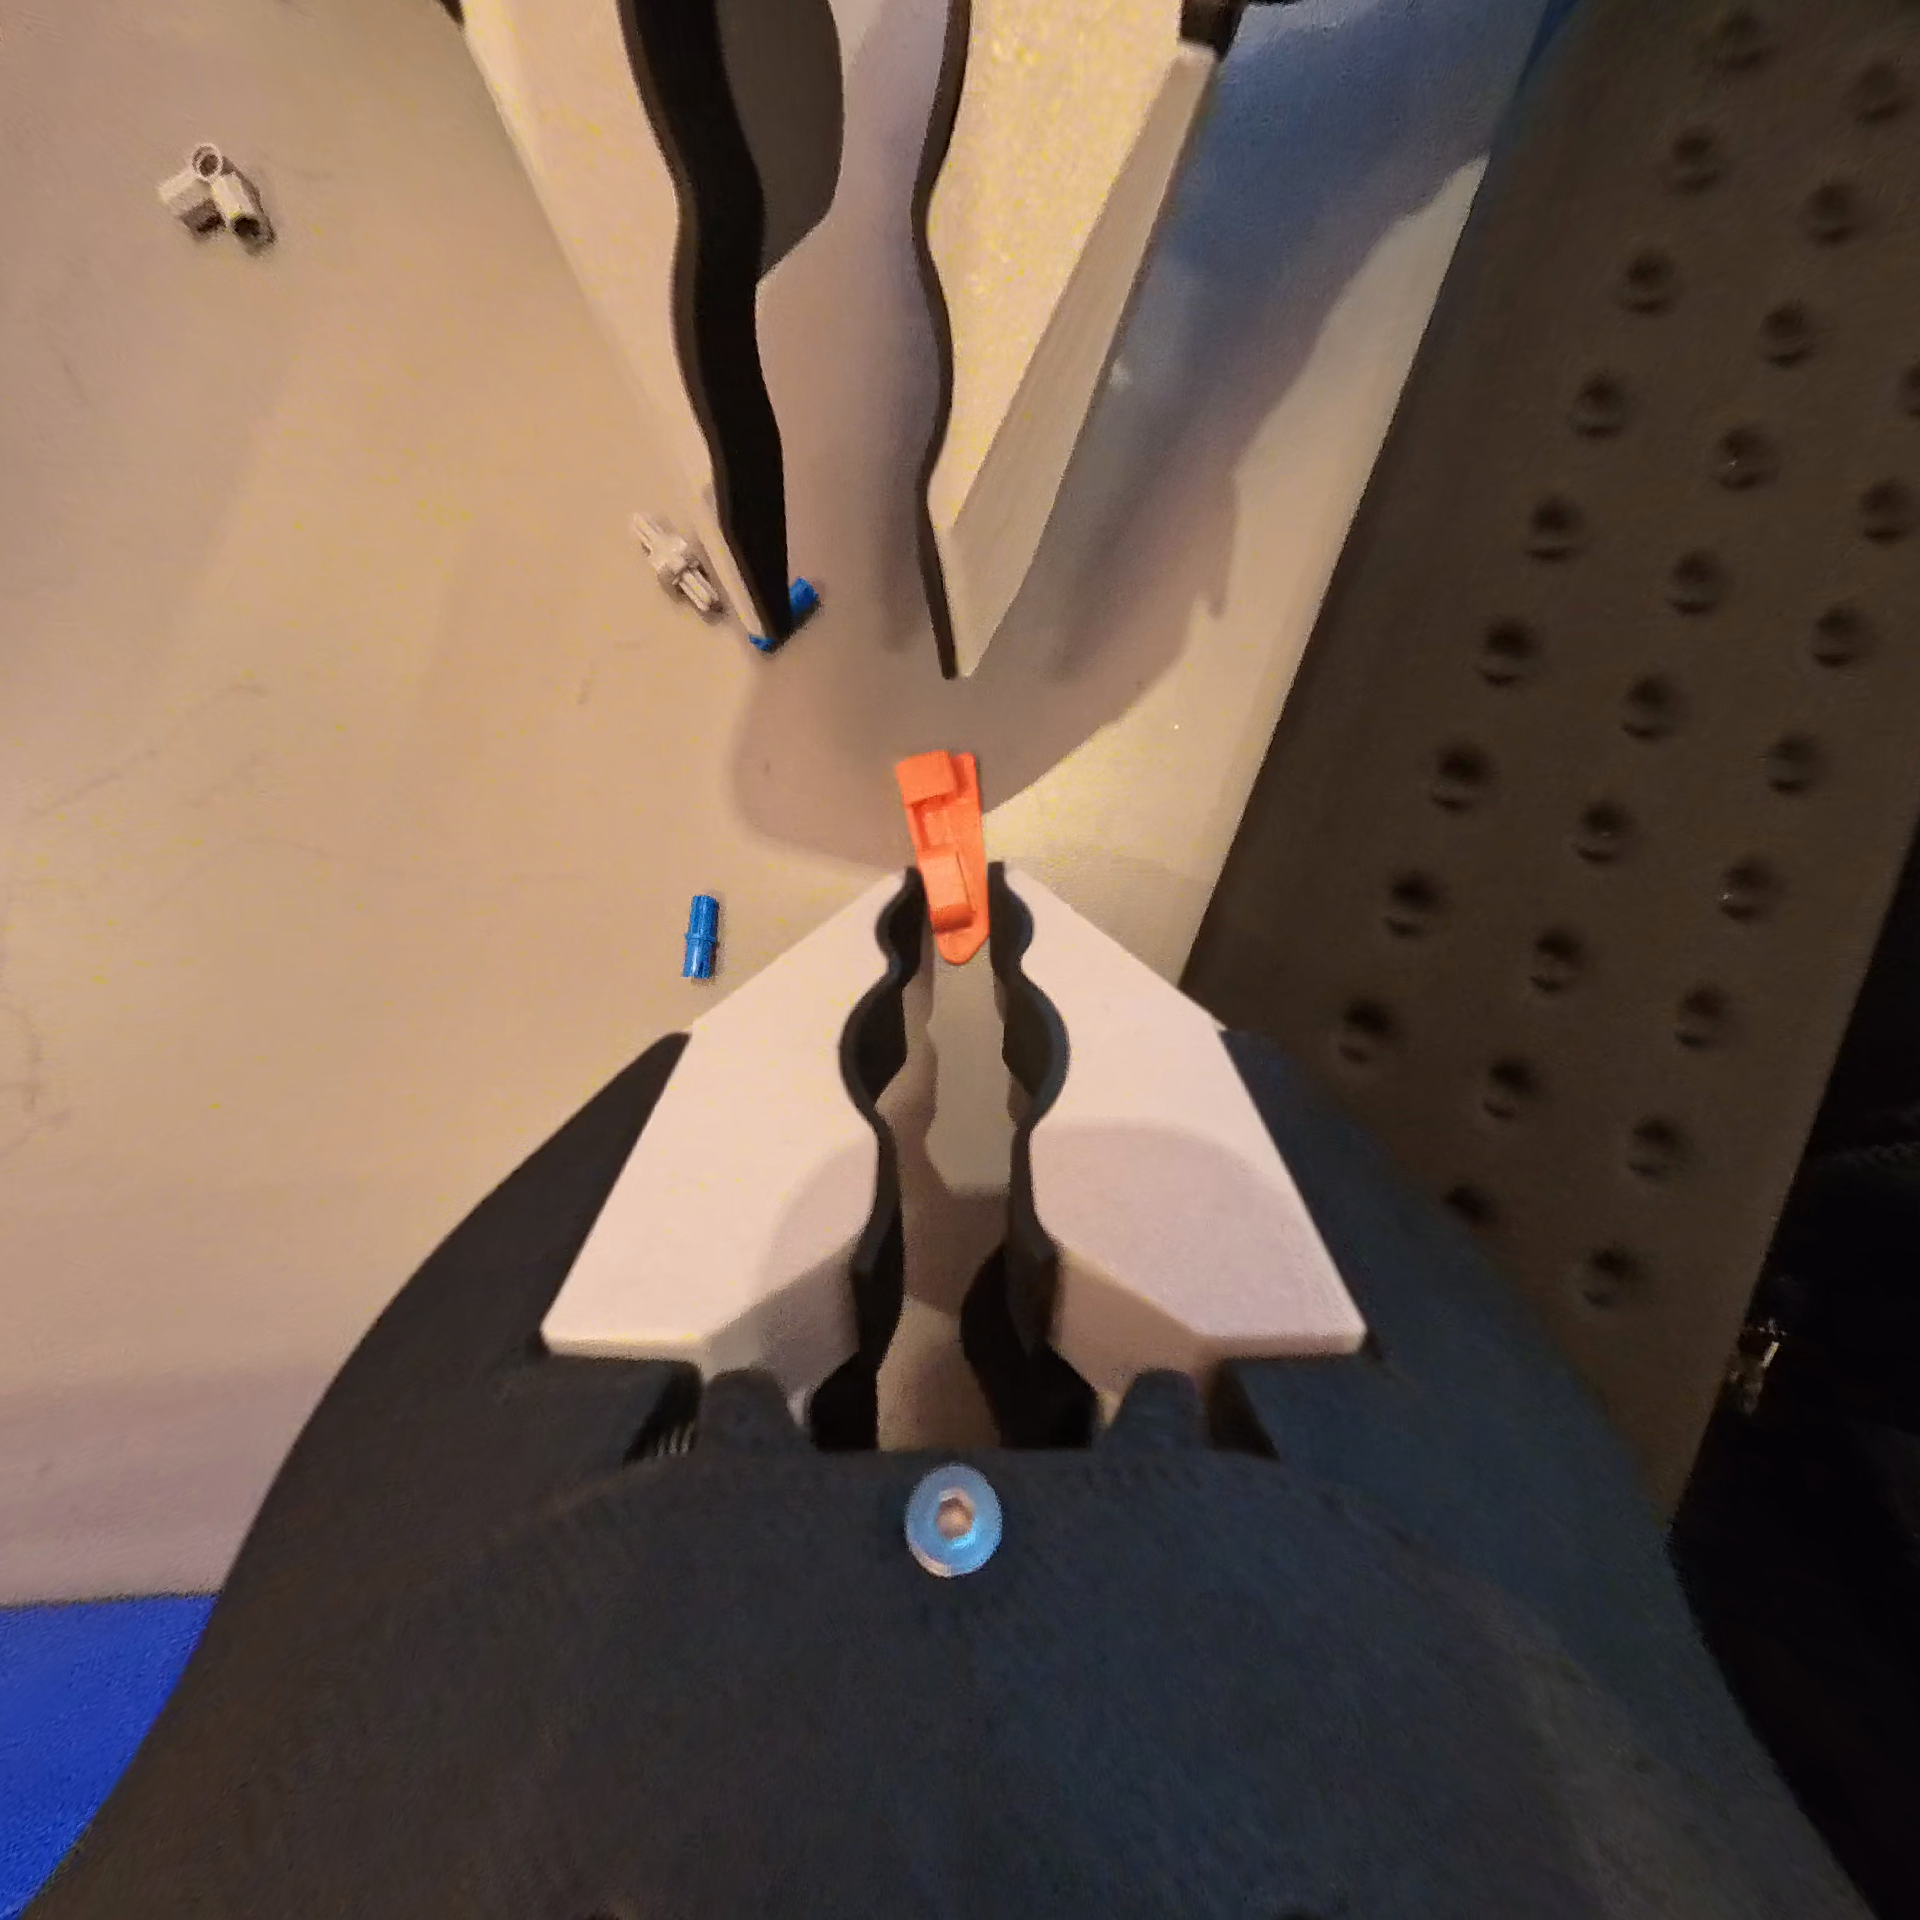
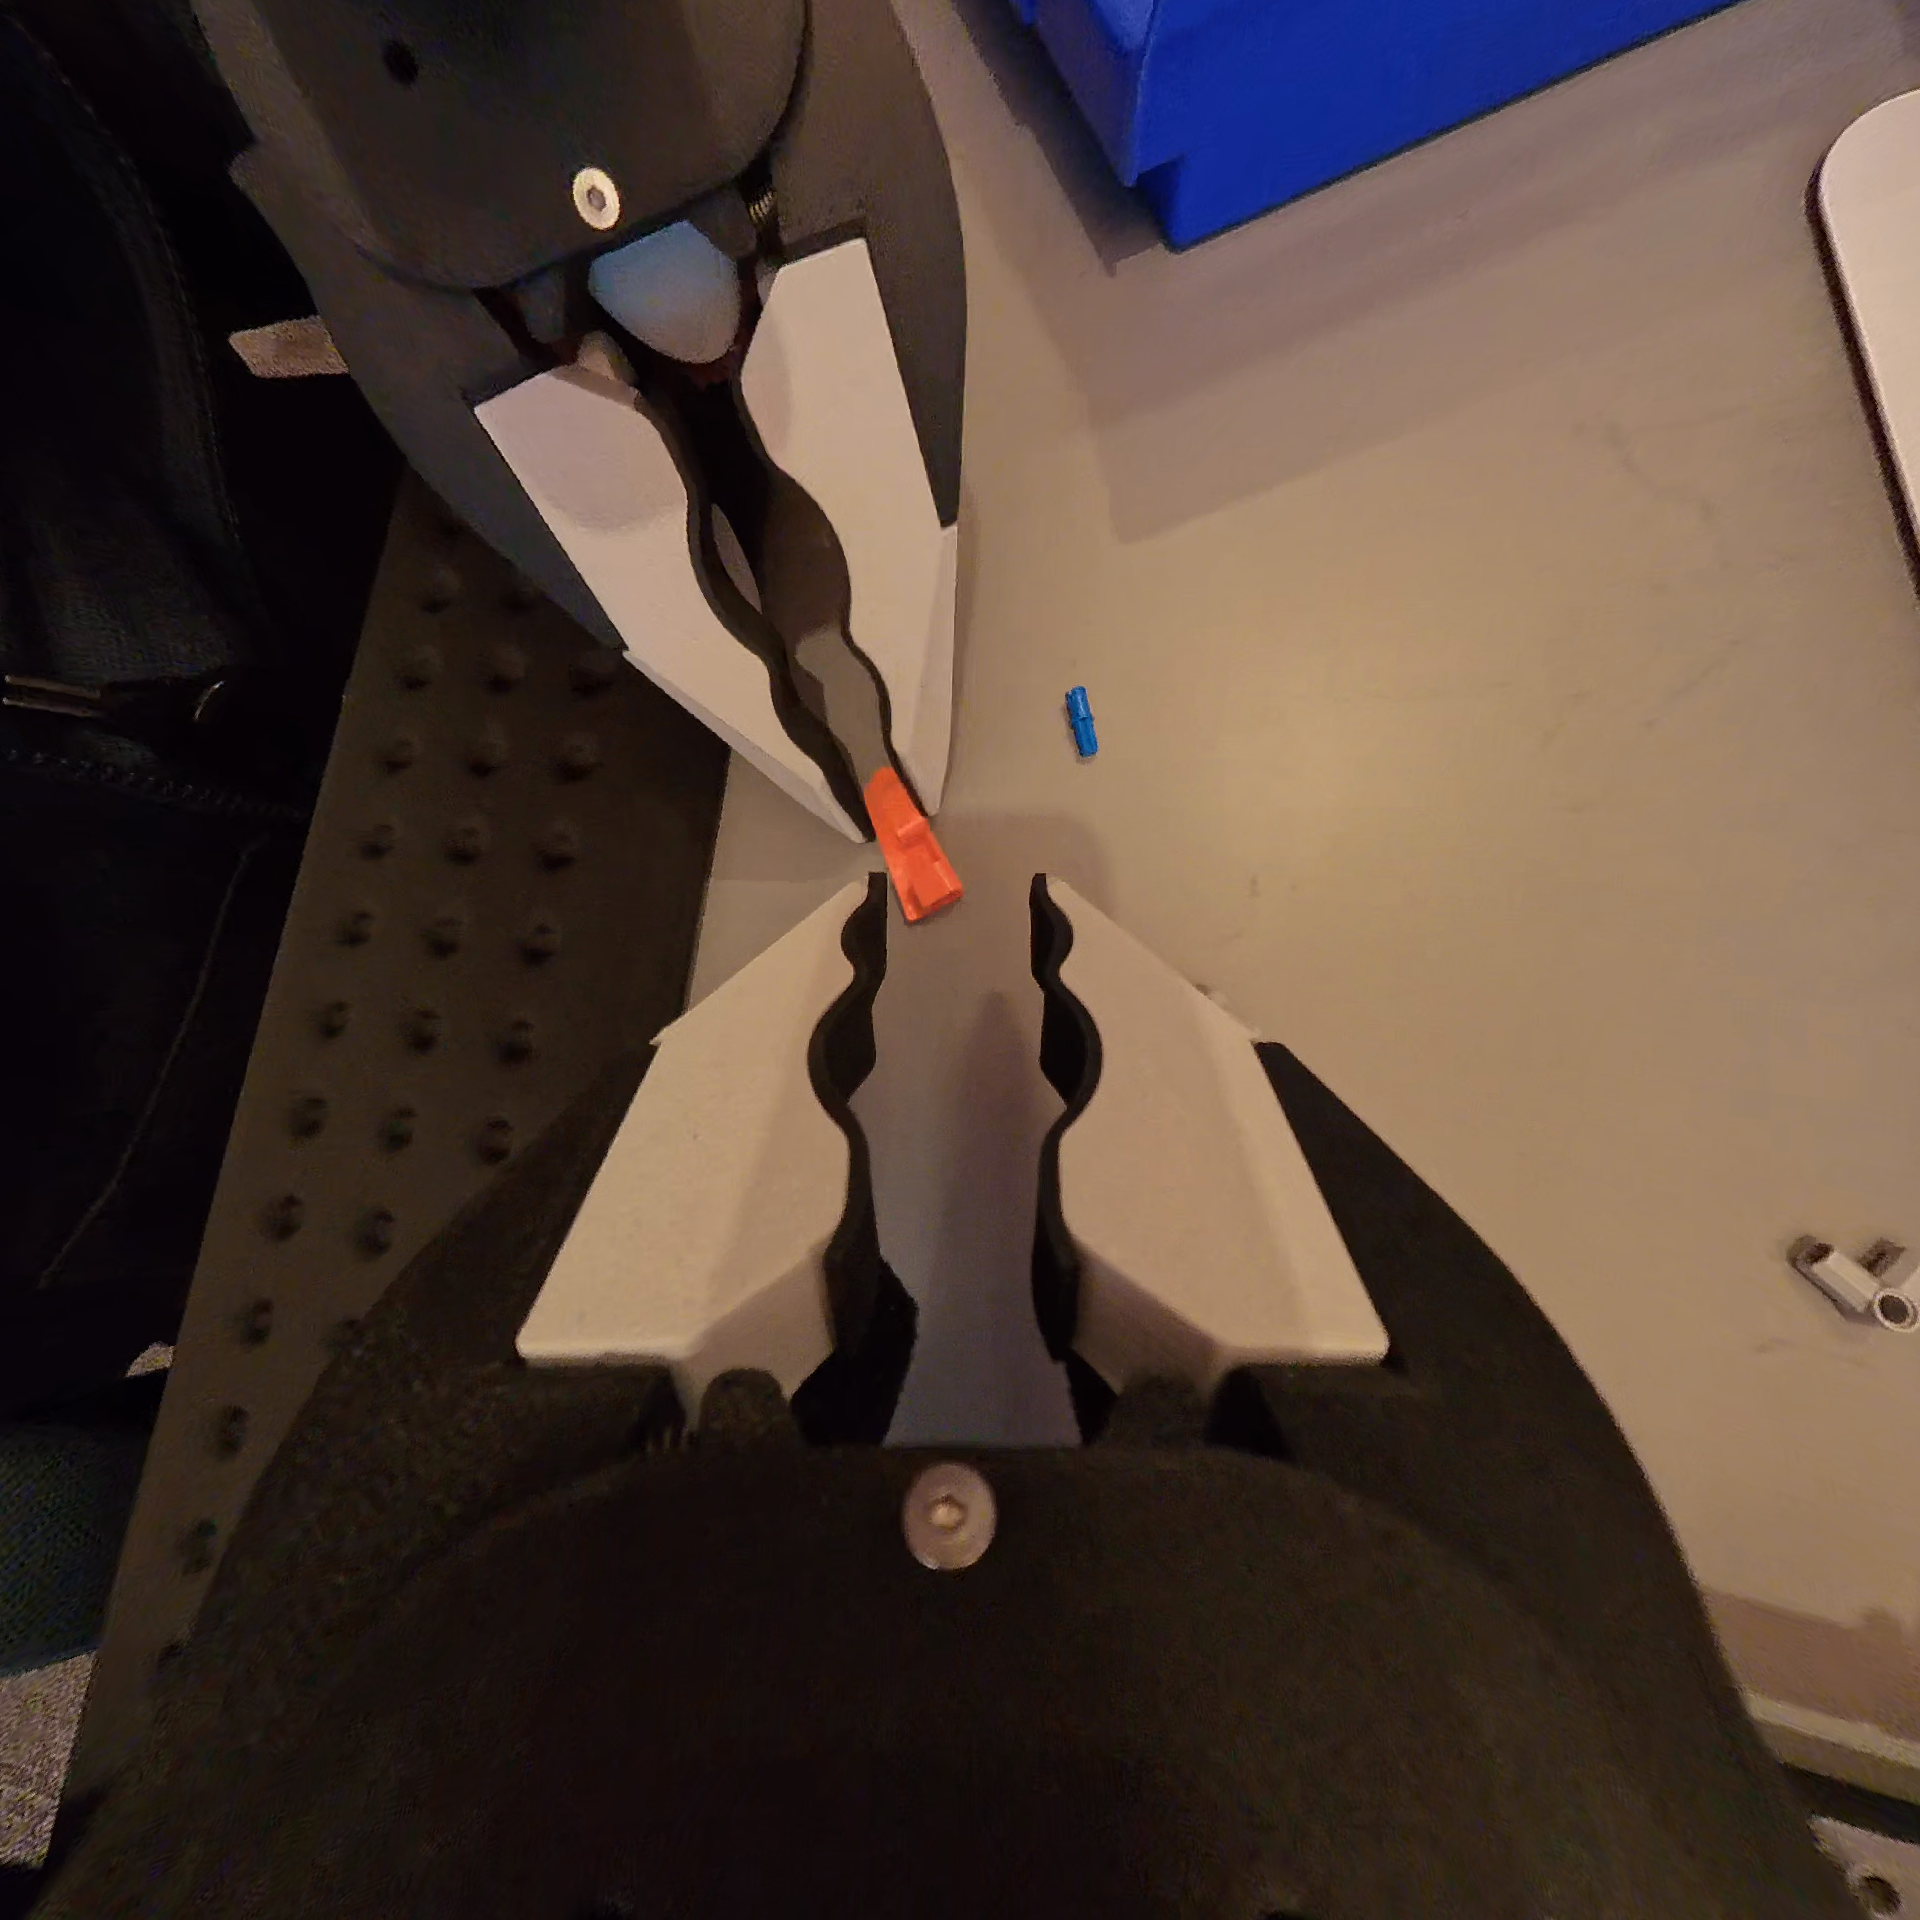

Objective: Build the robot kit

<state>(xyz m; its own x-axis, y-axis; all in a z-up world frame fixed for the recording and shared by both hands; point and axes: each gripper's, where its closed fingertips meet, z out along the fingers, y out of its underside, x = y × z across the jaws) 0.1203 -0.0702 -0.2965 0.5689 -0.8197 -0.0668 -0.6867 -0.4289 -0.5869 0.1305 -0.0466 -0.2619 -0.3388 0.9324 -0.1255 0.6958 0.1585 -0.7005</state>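
The left gripper (image 1: pixel 948 883) has its jaws drawn in on one orange piece (image 1: pixel 943 852), caught only at the very tips; most of the piece juts out ahead of them, over the beige table (image 1: pixel 312 831). With so little in the pads, the hold looks to me like one that wants steady pressure and no twisting, or the piece may pivot. Just beyond the orange piece, facing it tip to tip, the right gripper (image 1: pixel 860 649) has its jaws apart and nothing between them; its own view shows the orange piece close by the tip of one of its fingers, and whether they touch I cannot tell. Beside the left jaws, off to their left, lies one blue pin (image 1: pixel 700 935); a second blue bit (image 1: pixel 787 613) shows at the tip of one finger of the right gripper, partly hidden. Next to that finger is one grey connector (image 1: pixel 681 566), and far beyond the jaws a small grey cluster (image 1: pixel 216 192) of uncertain number. Right of both jaws runs one black dimpled mat (image 1: pixel 1662 727).
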